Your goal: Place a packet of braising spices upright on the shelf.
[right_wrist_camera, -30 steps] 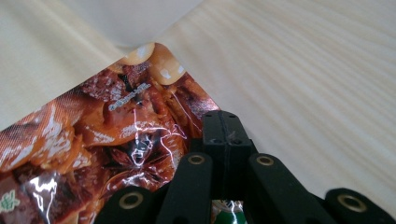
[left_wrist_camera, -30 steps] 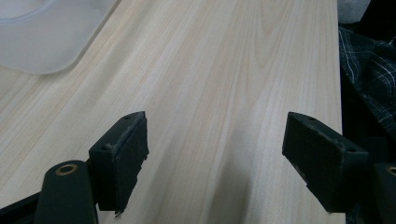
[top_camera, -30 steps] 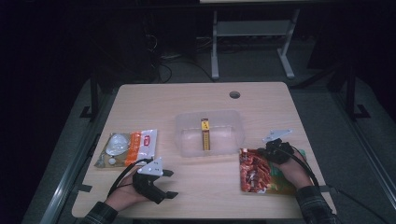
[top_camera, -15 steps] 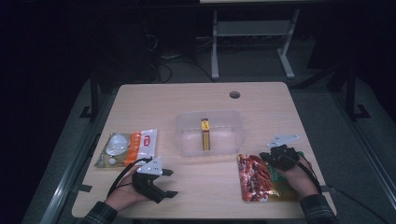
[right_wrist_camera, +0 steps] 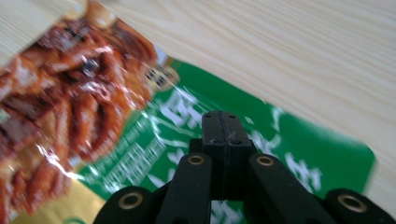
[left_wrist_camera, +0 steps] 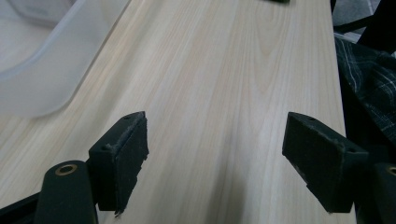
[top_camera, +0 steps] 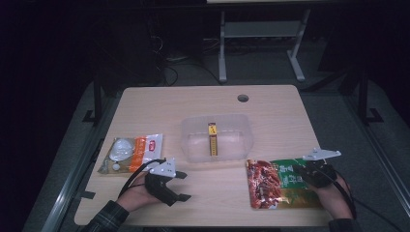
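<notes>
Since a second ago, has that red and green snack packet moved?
Yes. The snack packet, with the right gripper above it, has slid toward the table's near edge, away from the clear plastic container.

Red-green snack packet (top_camera: 275,183), translucent tub (top_camera: 217,137), black claws

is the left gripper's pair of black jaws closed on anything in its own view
No, the left gripper has its jaws spread wide apart with only the bare light wooden table between them.

Looks like a dim lab or test room: pale wooden counter (top_camera: 270,104) with cable hole, grey carpet, white metal stand (top_camera: 261,34) behind.
</notes>
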The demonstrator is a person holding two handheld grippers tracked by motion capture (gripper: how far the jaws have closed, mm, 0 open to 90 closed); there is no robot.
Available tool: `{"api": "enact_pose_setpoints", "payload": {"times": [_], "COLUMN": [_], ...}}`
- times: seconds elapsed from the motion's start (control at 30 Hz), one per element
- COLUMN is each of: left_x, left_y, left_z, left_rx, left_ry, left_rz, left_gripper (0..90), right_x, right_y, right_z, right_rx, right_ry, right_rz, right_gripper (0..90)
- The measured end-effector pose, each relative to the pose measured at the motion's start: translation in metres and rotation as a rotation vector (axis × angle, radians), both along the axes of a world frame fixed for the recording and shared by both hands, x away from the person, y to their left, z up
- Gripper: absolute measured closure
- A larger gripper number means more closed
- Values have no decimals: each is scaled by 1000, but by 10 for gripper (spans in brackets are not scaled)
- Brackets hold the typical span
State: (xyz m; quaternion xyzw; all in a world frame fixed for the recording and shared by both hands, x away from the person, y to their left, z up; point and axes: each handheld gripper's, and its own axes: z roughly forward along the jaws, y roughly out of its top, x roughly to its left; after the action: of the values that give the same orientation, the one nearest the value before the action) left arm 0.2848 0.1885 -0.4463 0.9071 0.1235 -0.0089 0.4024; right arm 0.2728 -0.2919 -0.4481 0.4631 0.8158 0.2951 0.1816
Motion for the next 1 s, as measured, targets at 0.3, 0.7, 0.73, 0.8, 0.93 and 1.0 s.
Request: {"api": "enact_pose_setpoints", "payload": {"times": [0.3, 0.7, 0.73, 0.8, 0.93, 1.0], "left_x": [7, 10, 10, 11, 11, 11], "left_y": [-17, -24, -25, -26, -26, -26], "left_z": [-1, -1, -1, -1, -1, -1], "left_rx": [-7, -5, -5, -4, -3, -3], "left_ry": [9, 7, 9, 8, 7, 7], "left_rz": [-49, -82, -81, -84, -87, -86], "left_gripper": [218, 218, 218, 218, 218, 218], "right_x": [-16, -27, -27, -28, -27, -26], "right_y": [-31, -42, -42, -43, -43, -41], "right_z": [-7, -11, -11, -11, -13, -13], "right_rx": [-24, -34, -34, -35, -32, -31], "right_ry": [19, 50, 51, 51, 52, 53], "right_rz": [-110, -150, -150, -149, -147, -141], "right_gripper": [900, 900, 900, 900, 900, 900]}}
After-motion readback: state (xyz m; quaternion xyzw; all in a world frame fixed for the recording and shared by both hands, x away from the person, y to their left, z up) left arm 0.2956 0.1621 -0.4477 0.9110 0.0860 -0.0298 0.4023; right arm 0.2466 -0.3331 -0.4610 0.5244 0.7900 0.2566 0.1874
